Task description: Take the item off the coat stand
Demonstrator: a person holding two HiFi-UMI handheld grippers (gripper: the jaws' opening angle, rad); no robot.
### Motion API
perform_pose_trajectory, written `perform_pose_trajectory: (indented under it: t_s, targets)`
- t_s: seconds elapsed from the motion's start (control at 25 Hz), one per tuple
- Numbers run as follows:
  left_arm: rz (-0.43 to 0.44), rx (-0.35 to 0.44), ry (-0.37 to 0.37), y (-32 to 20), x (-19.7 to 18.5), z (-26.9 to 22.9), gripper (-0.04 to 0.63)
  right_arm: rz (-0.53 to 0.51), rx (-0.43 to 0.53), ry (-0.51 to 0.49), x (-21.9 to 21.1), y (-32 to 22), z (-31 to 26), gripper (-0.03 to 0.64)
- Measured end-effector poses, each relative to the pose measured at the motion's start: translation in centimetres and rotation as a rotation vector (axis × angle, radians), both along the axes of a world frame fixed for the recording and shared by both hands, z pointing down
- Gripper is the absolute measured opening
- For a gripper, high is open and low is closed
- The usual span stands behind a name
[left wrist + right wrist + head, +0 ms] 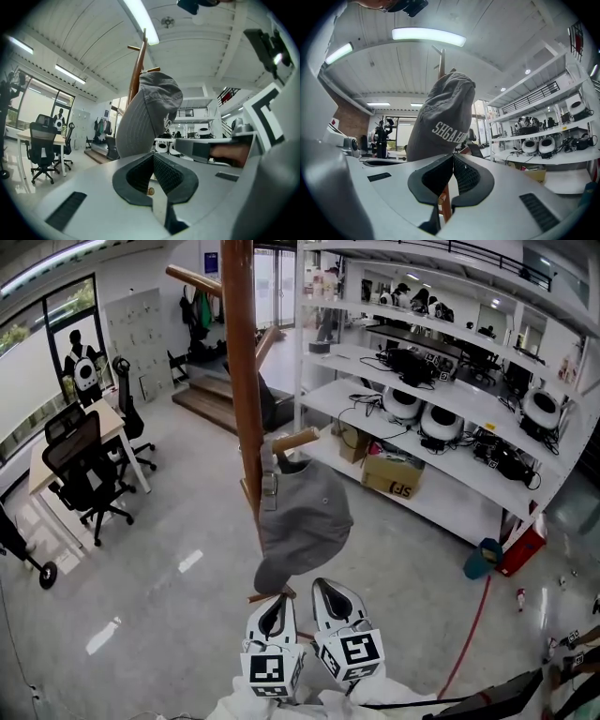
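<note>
A grey cap [305,512] hangs from a short peg [298,440] on the brown wooden coat stand [242,381], brim pointing down towards me. Both grippers sit just below the brim, side by side. My left gripper [277,601] is shut with nothing between its pads, and so is my right gripper [324,587]. In the left gripper view the cap [150,112] rises right beyond the closed jaw tips [152,157], with the stand [137,70] behind it. The right gripper view shows the cap's lettered side [445,117] just above its closed tips [453,157].
White shelving [450,399] with equipment and a cardboard box [392,474] stands to the right of the stand. A desk [70,442] with black office chairs [84,474] is at the left. A red hose [473,624] and a blue bucket [481,559] lie on the floor at the right.
</note>
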State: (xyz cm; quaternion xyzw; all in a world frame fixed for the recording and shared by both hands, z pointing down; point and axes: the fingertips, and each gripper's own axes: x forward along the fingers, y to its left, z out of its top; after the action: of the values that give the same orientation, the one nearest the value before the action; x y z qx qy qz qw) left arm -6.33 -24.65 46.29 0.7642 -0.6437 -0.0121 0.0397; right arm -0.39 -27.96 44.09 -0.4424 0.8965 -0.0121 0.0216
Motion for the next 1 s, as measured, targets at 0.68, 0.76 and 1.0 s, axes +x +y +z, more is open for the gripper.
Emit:
perform_pose_trajectory:
  t_s: [0.68,0.76,1.0]
  targets:
    - [0.035,0.017,0.01,0.8,0.1,-0.7,0.001,0.051,0.026,-0.049,1.7,1.3,-1.7,0.011]
    - [0.037,0.017,0.01,1.1,0.1,-0.5,0.002,0.05,0.039,-0.062,1.7,1.8,-2.3,0.011]
    - [0.044,0.019,0.011,1.5,0.2,-0.7,0.001,0.046,0.092,-0.08,2.1,2.3,-5.2,0.015]
